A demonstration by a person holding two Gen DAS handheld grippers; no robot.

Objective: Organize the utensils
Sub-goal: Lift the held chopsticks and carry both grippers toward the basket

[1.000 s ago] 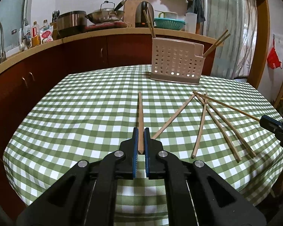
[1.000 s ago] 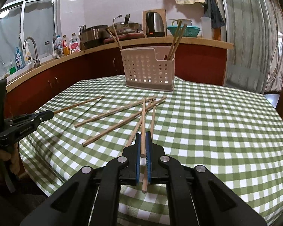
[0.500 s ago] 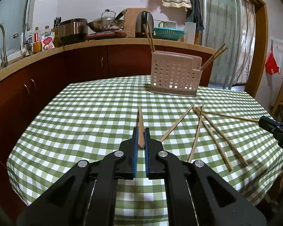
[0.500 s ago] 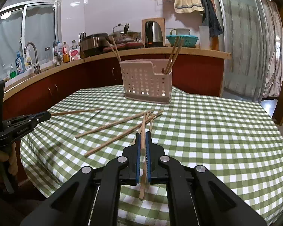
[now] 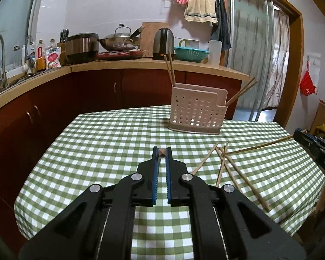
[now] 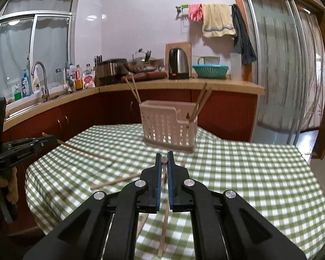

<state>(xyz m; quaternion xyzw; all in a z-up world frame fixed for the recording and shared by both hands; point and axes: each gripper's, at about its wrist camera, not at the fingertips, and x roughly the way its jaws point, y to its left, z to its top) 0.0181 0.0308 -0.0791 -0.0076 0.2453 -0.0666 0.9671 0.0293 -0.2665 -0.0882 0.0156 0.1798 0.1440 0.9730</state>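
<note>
Kitchen setting: green-checked tablecloth (image 5: pixel 110 143) is covering a table in front of a wooden counter with red cabinets.
Holder: a pale perforated utensil caddy (image 5: pixel 196 112) is standing upright at the table's far side, already carrying chopsticks that are leaning out at both ends.
Left gripper (image 5: pixel 161 155): its jaws are pinching a wooden chopstick (image 5: pixel 161 153) near one end; the stick is pointing almost straight along the fingers, so only its tip is showing.
Right gripper (image 6: pixel 164 161): its jaws are clamping a second chopstick (image 6: pixel 163 225), whose long shaft is hanging down and back toward the camera below the fingers.
Loose pieces: several more chopsticks (image 5: pixel 222 166) are lying crossed on the cloth, to the right of the left gripper.
Key relation: the caddy is sitting ahead of both grippers and well apart from them, slightly right of the left one and nearly dead ahead of the right one; neither is clearly nearer.
Next move, as a judgement: each stick probably needs tipping upright over the caddy's open top before release.
</note>
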